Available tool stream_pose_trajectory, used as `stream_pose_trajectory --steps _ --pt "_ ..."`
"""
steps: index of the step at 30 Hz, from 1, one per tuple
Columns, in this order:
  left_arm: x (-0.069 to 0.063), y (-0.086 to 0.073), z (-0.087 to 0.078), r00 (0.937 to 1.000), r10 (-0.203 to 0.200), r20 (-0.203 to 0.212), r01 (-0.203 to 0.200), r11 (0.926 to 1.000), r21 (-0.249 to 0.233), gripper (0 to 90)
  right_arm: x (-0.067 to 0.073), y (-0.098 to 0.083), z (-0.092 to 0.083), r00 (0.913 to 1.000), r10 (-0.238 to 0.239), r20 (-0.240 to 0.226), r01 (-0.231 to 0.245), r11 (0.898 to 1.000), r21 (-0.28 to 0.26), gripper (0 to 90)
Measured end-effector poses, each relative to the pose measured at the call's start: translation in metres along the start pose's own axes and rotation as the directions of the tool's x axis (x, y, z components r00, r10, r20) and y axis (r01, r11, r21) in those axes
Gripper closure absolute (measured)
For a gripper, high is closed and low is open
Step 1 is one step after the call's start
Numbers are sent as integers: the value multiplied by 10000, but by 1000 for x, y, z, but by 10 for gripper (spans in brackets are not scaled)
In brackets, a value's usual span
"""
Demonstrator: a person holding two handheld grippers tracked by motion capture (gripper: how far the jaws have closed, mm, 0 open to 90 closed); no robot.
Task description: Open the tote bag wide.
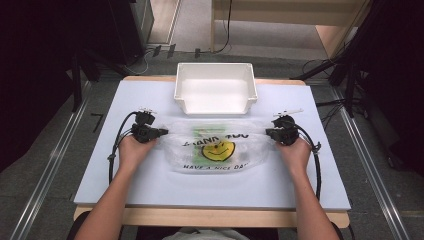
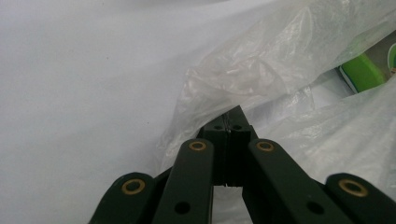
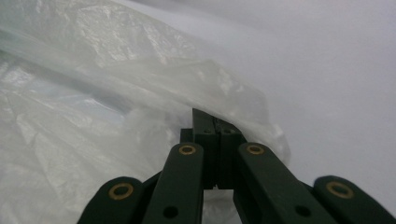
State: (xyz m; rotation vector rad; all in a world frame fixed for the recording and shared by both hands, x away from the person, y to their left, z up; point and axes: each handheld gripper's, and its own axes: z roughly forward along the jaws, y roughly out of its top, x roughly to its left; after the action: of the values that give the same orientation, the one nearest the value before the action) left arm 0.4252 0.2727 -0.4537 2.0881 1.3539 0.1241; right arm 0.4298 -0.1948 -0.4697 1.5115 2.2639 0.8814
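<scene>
A clear plastic bag [image 1: 216, 145] with a yellow smiley face and black lettering lies across the middle of the white table [image 1: 150, 190]. A green object [image 1: 207, 131] shows inside it near the top. My left gripper [image 1: 162, 132] pinches the bag's left edge, its jaws pressed together on the film [image 2: 219, 93]. At the opposite edge my right gripper [image 1: 268, 133] is shut on the bag's film [image 3: 210, 84] in the same way. In the left gripper view the green object [image 2: 362, 72] lies inside the bag at the right.
A white rectangular bin [image 1: 215, 88] stands at the table's far edge, just behind the bag. Cables trail from both grippers along the table's sides. Dark stands and floor rails flank the table.
</scene>
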Motion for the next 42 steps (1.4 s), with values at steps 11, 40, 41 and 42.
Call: stream_pose_trajectory --steps 11,40,41,42 --pt "2 -2 -2 10000 -2 -29 2 10000 -41 900 -7 -10 -9 9999 33 -135 -32 9999 101 900" --pt "-29 17 -18 9944 843 634 -826 9961 -296 900 22 10 -21 9893 -877 -1162 830 9955 -453 900" --pt "-31 18 -19 9939 894 642 -873 9956 -338 900 24 12 -22 9891 -945 -1126 900 9950 -438 900" --pt "-34 19 -20 9930 962 687 -938 9949 -375 900 25 13 -23 9896 -1000 -1030 965 9946 -380 900"
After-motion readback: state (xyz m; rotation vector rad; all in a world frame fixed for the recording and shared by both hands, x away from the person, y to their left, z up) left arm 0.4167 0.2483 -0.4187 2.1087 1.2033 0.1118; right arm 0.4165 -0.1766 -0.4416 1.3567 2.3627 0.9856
